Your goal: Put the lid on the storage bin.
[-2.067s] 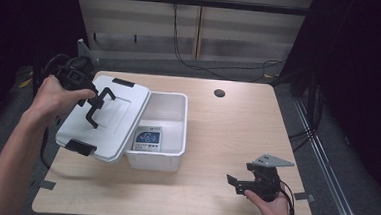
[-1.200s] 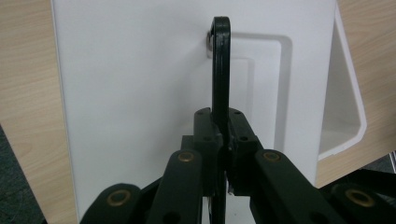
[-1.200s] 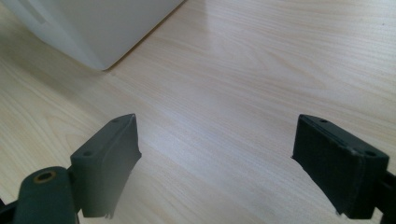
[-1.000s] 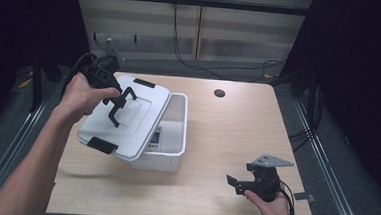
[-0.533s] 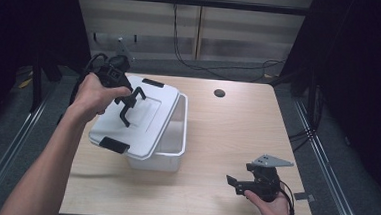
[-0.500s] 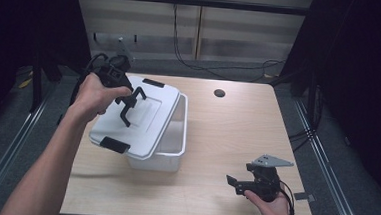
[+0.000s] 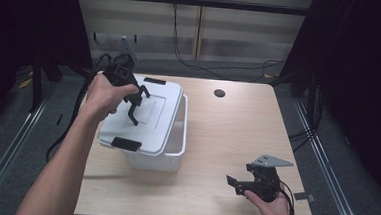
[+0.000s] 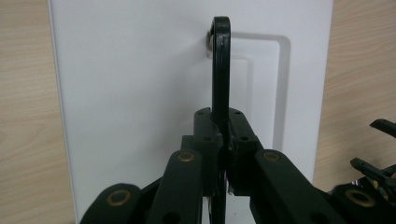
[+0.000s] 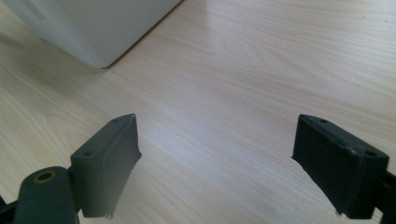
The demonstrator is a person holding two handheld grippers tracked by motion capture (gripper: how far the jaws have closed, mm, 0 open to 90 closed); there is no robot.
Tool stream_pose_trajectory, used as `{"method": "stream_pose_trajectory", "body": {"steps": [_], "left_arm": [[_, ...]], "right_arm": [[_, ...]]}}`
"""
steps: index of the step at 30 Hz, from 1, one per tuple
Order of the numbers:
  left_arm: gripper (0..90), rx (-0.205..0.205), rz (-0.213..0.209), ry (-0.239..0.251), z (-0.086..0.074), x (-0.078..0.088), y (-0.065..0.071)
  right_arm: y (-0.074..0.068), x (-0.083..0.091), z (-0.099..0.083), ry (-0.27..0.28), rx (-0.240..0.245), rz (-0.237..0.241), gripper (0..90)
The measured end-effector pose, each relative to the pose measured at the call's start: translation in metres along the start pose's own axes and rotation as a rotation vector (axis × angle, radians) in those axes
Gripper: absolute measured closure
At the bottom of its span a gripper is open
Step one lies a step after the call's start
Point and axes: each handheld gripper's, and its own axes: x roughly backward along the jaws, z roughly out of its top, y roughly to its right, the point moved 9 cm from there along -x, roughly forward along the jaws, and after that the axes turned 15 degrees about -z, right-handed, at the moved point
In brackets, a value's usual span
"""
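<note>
Overhead, the left gripper (image 7: 134, 104) is pinching the lid's black handle (image 8: 220, 60) between its jaws — the right gripper (image 7: 237, 184) is gaping wide, holding nothing.

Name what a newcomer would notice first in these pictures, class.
First, the white lid, carried tilted over the white bin at the table's left, its black handle pinched in the left claw. Then the right claw, open and idle at the near right corner.

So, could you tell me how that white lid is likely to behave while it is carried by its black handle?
The lid looks stiff: it stays flat while tilted. Pinched by the left gripper on the thin handle alone, it may swing. Probably light, since one hand carries it.
</note>
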Motion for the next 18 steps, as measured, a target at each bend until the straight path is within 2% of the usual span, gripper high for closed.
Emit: {"method": "stream_pose_trajectory", "body": {"steps": [2, 6, 11, 18], "left_arm": [[84.9, 0.012, -0.013, 0.012, 0.0014, -0.0005, 0.0012], [84.9, 0.041, -0.013, 0.013, 0.0014, -0.0015, 0.0002], [84.9, 0.087, -0.021, 0.041, 0.0031, -0.0040, -0.0025], [84.8, 0.122, -0.031, 0.044, 0.0026, -0.0101, -0.0042]], "right_arm": [[-0.0001, 0.0000, 0.0001, 0.003, 0.002, 0.001, 13.9], [0.0000, -0.0001, -0.0001, 0.000, 0.001, 0.001, 13.9], [-0.0001, 0.0001, -0.0002, 0.001, 0.002, 0.000, 13.9], [-0.0001, 0.0000, -0.0003, -0.001, 0.002, 0.000, 13.9]]}}
